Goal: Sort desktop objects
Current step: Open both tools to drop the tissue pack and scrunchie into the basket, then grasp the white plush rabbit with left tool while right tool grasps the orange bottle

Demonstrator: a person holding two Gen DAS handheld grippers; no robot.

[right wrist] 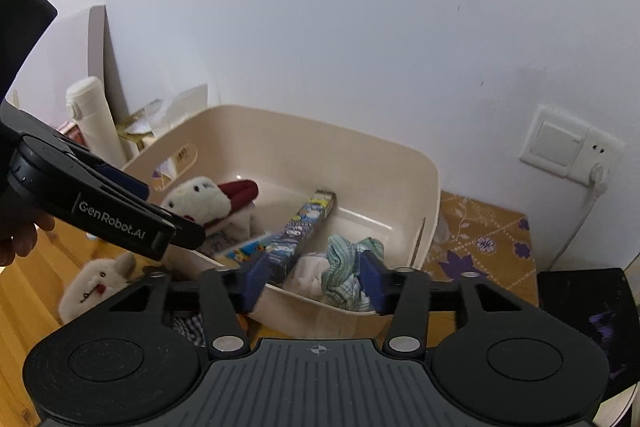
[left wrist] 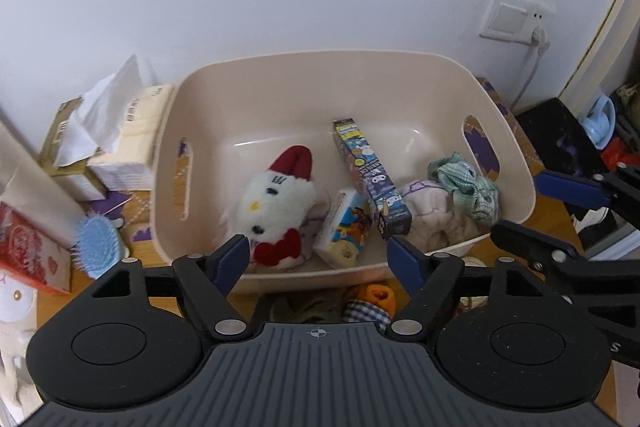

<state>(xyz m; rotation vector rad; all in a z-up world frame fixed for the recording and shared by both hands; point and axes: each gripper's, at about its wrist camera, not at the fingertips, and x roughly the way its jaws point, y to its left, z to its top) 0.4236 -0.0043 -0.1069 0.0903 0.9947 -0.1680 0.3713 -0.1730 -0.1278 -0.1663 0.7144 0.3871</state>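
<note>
Both grippers, left (left wrist: 318,259) and right (right wrist: 316,281), are held wide and empty over the bin (left wrist: 280,67), where plush (left wrist: 276,203), boxes and cloths are already gathered for sorting

You see a beige basin (left wrist: 280,83); its white plush (left wrist: 276,203) wears a red bow; the cloth (left wrist: 466,183) is green-checked; the hairbrush (left wrist: 98,243) is pale blue.
</note>
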